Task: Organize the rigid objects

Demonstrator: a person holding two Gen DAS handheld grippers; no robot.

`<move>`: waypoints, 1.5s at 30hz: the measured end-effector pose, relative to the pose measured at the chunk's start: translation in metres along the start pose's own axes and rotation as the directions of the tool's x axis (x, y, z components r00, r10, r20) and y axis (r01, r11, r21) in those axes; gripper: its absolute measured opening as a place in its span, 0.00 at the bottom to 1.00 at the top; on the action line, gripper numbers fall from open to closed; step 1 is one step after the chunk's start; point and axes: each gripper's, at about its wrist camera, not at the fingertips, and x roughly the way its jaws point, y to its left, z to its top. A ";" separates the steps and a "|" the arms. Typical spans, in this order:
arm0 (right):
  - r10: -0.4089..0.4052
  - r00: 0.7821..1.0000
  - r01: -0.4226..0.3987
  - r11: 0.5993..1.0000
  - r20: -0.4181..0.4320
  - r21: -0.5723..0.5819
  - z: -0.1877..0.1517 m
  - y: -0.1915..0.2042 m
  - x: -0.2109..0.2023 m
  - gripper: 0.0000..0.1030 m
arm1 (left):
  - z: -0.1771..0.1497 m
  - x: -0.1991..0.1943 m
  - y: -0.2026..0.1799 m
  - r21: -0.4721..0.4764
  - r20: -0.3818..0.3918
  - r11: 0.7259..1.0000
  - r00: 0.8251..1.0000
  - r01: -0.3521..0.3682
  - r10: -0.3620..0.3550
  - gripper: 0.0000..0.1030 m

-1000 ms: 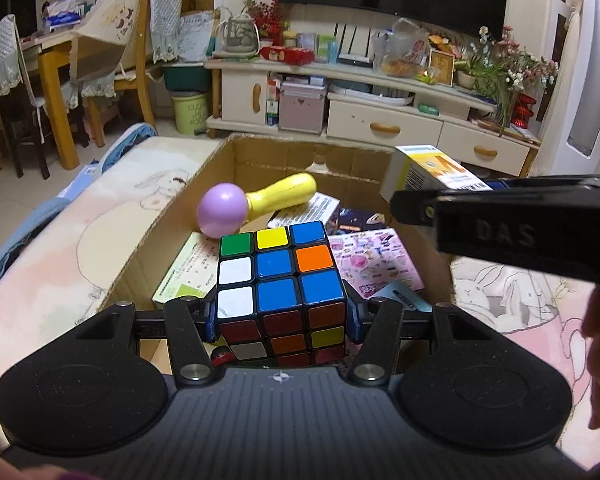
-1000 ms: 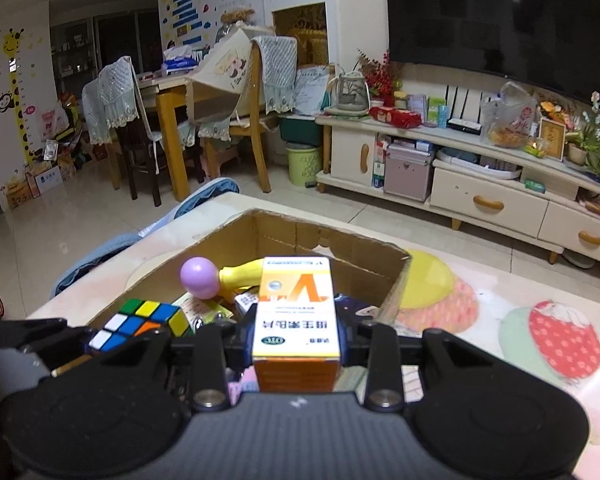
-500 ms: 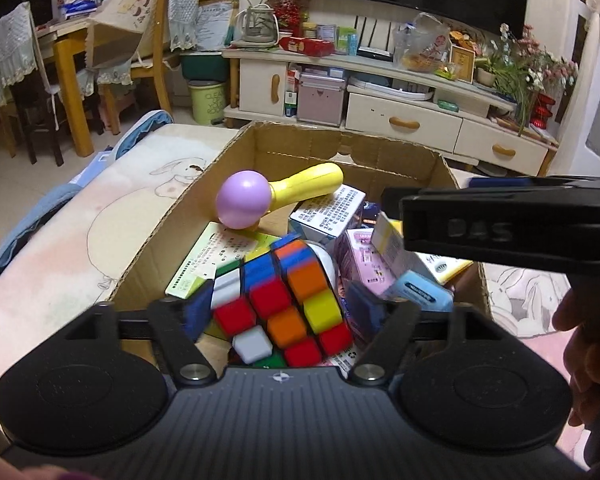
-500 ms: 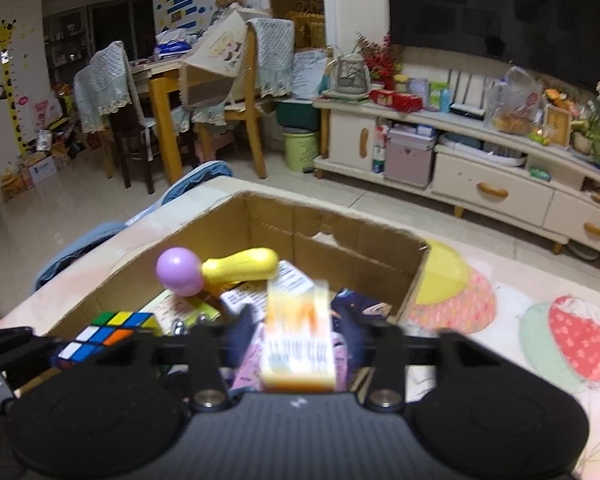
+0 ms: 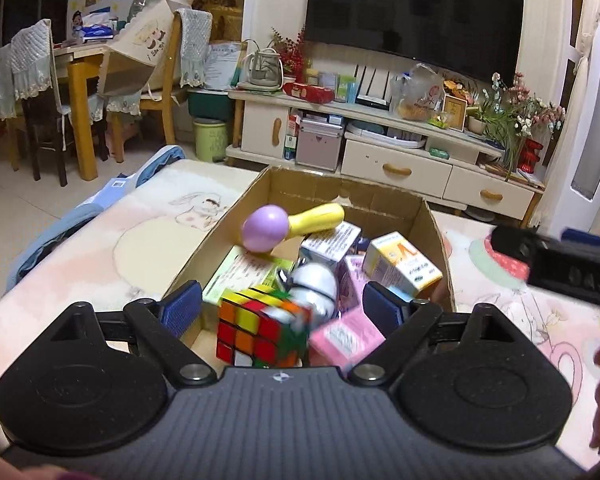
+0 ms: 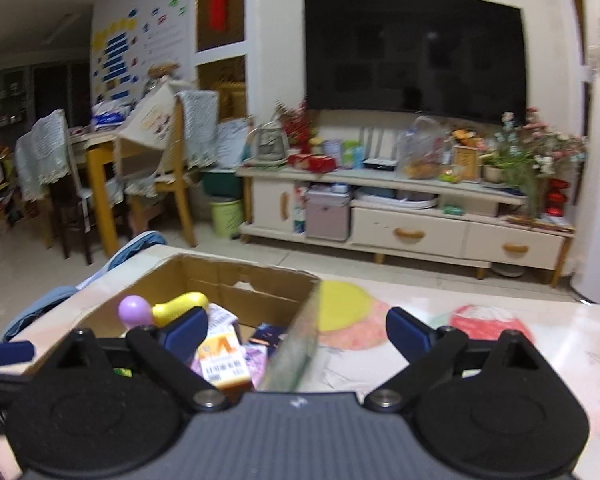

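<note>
- The left tongs stand wide apart over the near end of the cardboard box, gripping nothing
- The puzzle cube lies in the box between the left tongs' two fingers and just below them, touching neither; it is tilted, one corner toward the camera, and partly blurred
- Just right of the cube, by the right finger, sits a pink box; behind the cube is a white rounded thing, too blurred to name
- Further ahead of the left tongs the rattle lies with its long axis slanting: purple ball toward the left, yellow handle pointing up and right toward the far wall
- Ahead and right of the left tongs the orange and white carton lies tilted in the box, its long axis running from far left to near right
- The right tongs are also wide apart and hold nothing; they hang over the box's right wall, the left finger above the carton
- The box rests on a worktop with a cartoon-print cover
- In the left view, the right tongs' black body shows at the right edge
</note>
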 end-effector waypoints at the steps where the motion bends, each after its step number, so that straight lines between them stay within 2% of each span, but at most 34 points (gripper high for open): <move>1: -0.007 1.000 0.007 1.000 0.000 0.002 -0.005 0.000 -0.006 0.93 | -0.002 -0.002 0.000 0.003 -0.005 1.000 1.000 -0.004 0.004 1.00; 11: 0.009 0.998 -0.008 1.000 -0.069 0.016 -0.041 0.012 -0.045 0.93 | -0.030 -0.047 -0.006 0.014 -0.007 0.999 0.999 -0.050 0.050 1.00; 20: 0.019 0.997 -0.019 1.000 -0.071 0.000 -0.055 0.024 -0.078 0.93 | -0.044 -0.080 0.002 -0.017 -0.001 0.996 0.996 -0.084 0.084 1.00; 24: 0.052 0.995 -0.052 0.999 -0.085 0.002 -0.061 0.031 -0.089 0.93 | -0.046 -0.088 0.005 -0.024 0.003 0.996 0.996 -0.091 0.092 1.00; 32: 0.084 0.995 -0.086 0.996 -0.055 -0.032 -0.062 0.046 -0.112 0.93 | -0.055 -0.103 0.006 -0.033 0.029 0.993 0.993 -0.110 0.111 1.00; 45: 0.073 0.997 -0.075 0.996 -0.023 -0.052 -0.067 0.049 -0.130 0.94 | -0.063 -0.110 -0.007 0.022 0.076 0.993 0.991 -0.112 0.110 1.00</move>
